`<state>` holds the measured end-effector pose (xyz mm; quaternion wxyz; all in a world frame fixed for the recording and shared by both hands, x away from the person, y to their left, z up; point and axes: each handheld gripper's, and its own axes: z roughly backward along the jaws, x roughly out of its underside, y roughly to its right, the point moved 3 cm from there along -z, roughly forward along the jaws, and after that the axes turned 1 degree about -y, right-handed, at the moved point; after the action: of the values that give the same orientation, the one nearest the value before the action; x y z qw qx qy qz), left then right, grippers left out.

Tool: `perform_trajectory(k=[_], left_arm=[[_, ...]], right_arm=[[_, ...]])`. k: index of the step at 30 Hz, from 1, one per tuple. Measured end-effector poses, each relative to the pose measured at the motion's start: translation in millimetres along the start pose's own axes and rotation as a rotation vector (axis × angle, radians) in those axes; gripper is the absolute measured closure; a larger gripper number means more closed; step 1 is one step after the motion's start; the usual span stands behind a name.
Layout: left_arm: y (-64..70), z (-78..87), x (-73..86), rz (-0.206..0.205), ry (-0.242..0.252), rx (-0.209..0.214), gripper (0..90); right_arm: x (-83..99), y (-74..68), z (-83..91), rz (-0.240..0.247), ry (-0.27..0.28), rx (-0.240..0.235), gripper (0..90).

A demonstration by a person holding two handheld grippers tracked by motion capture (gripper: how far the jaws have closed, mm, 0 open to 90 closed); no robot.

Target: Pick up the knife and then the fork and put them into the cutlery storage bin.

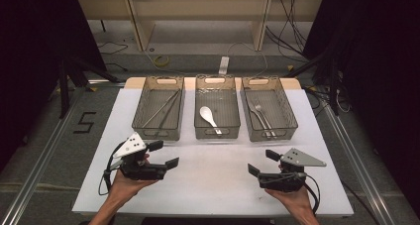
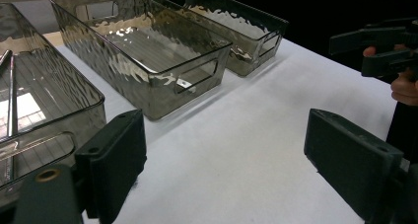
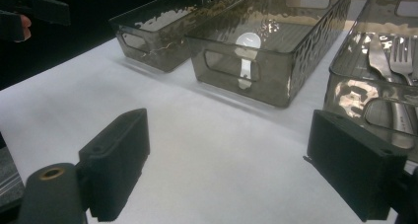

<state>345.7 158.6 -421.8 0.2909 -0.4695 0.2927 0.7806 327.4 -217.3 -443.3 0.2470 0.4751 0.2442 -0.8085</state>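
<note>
Three smoky clear bins stand in a row at the back of the white table top (image 1: 213, 185). Chopsticks (image 1: 162, 108) lie in the left bin (image 1: 157, 132), a white spoon (image 1: 208, 116) in the middle bin (image 1: 217, 132), and a fork and knife (image 1: 261, 115) in the right bin (image 1: 270, 133). My left gripper (image 1: 165, 153) is held open near the front left, empty. At the front right my right gripper (image 1: 262, 162) is open too, with nothing in it. In the right gripper view the spoon (image 3: 245, 51) and the fork (image 3: 404, 61) lie beyond the wide-apart jaws.
Bare white surface lies between the grippers and the bins. Metal rails (image 1: 42, 160) run along both sides of the table. A black "5" mark (image 1: 85, 122) is on the floor at the left. Cables (image 1: 161, 61) and shelf legs (image 1: 141, 27) are behind the table.
</note>
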Motion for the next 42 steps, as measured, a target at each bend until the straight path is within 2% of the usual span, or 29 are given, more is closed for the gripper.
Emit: perform_trajectory(k=[5, 9, 14, 42], left_arm=[[0.6, 0.3, 0.4, -0.003, -0.003, 0.003, 15.7], [1.1, 0.4, 0.4, -0.003, 0.0, 0.007, 15.7], [1.2, 0.8, 0.4, -0.005, 0.002, 0.011, 15.7], [1.1, 0.1, 0.6, -0.008, -0.001, 0.01, 15.7]], right_arm=[[3.8, 0.1, -0.2, 0.015, -0.016, 0.006, 15.6], [7.4, -0.4, -0.1, 0.004, -0.025, 0.009, 15.6], [12.5, -0.2, -2.0, 0.012, -0.051, 0.011, 15.7], [11.2, 1.4, -1.4, 0.016, -0.042, 0.025, 15.9]])
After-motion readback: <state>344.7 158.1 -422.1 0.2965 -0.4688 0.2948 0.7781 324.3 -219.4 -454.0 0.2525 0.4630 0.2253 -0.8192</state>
